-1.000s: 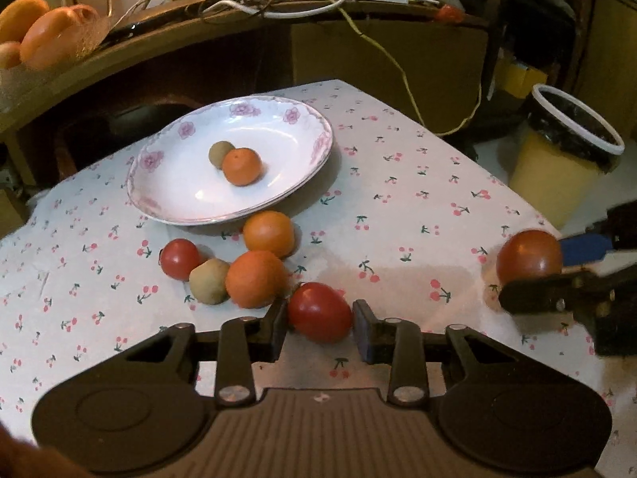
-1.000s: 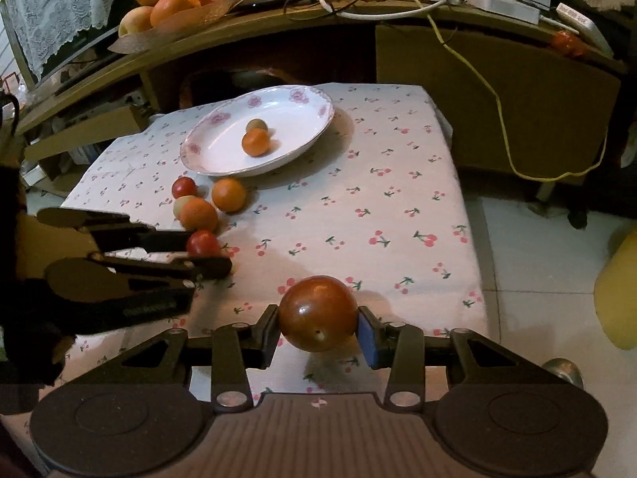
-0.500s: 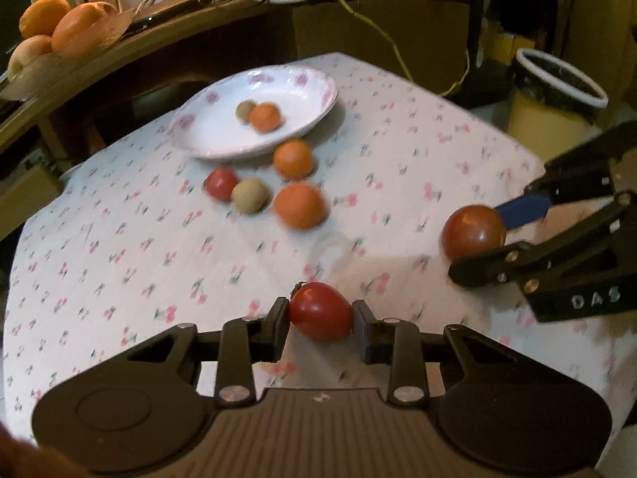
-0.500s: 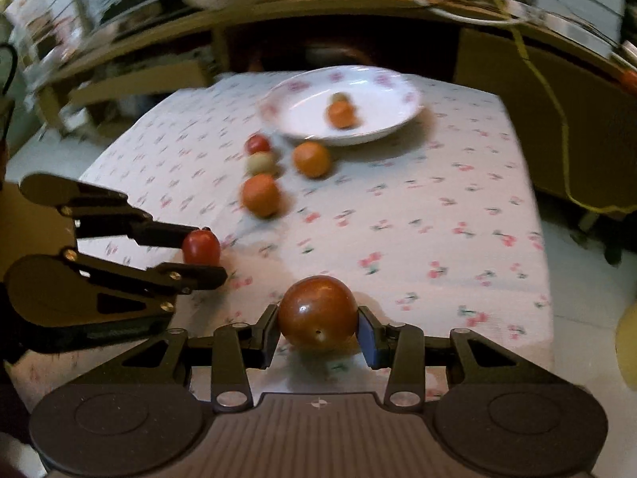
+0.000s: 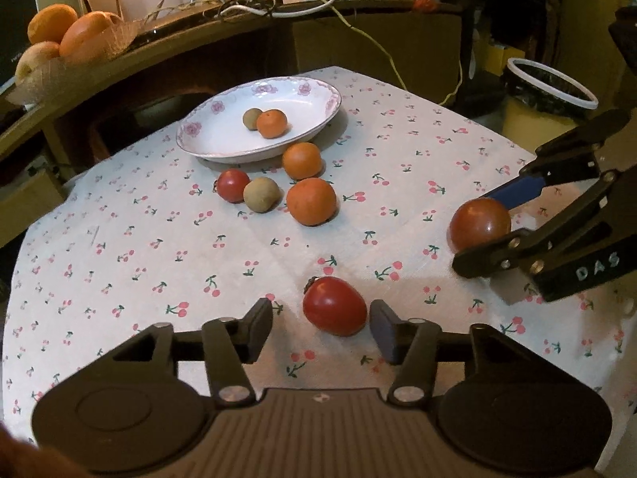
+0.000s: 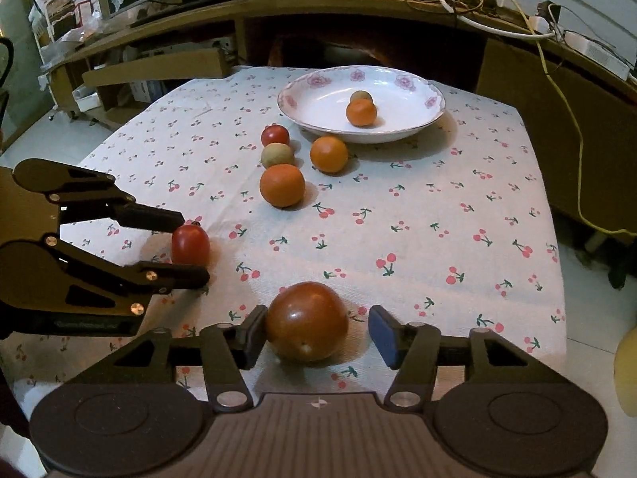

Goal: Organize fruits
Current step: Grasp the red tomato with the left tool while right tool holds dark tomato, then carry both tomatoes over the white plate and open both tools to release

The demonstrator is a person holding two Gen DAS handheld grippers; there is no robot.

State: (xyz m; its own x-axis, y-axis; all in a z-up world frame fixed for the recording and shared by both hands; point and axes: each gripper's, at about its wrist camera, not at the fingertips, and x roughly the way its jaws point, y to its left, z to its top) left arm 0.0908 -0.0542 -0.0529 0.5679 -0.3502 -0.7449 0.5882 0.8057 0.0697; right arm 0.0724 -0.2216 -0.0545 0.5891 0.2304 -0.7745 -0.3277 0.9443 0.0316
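My left gripper (image 5: 321, 318) is open around a small red tomato (image 5: 334, 306) that rests on the cherry-print tablecloth (image 5: 159, 239) near the front edge. My right gripper (image 6: 314, 328) is open around a large dark red tomato (image 6: 306, 320) lying on the cloth; its left pad touches the tomato, the blue right pad stands apart. Farther back lie two oranges (image 5: 311, 201), a kiwi (image 5: 261, 194) and another small tomato (image 5: 233, 185). A white floral plate (image 5: 318, 117) holds an orange (image 5: 272, 123) and a kiwi (image 5: 252, 118).
A wooden shelf (image 5: 159, 51) behind the table carries a fruit basket (image 5: 59, 40) and tangled cables. A lined waste bin (image 5: 549, 95) stands to the right of the table. The table's right edge drops to a tiled floor (image 6: 589, 298).
Both grippers have opened and released their tomatoes onto the cloth near the front edge, after pulling back from the fruit cluster.
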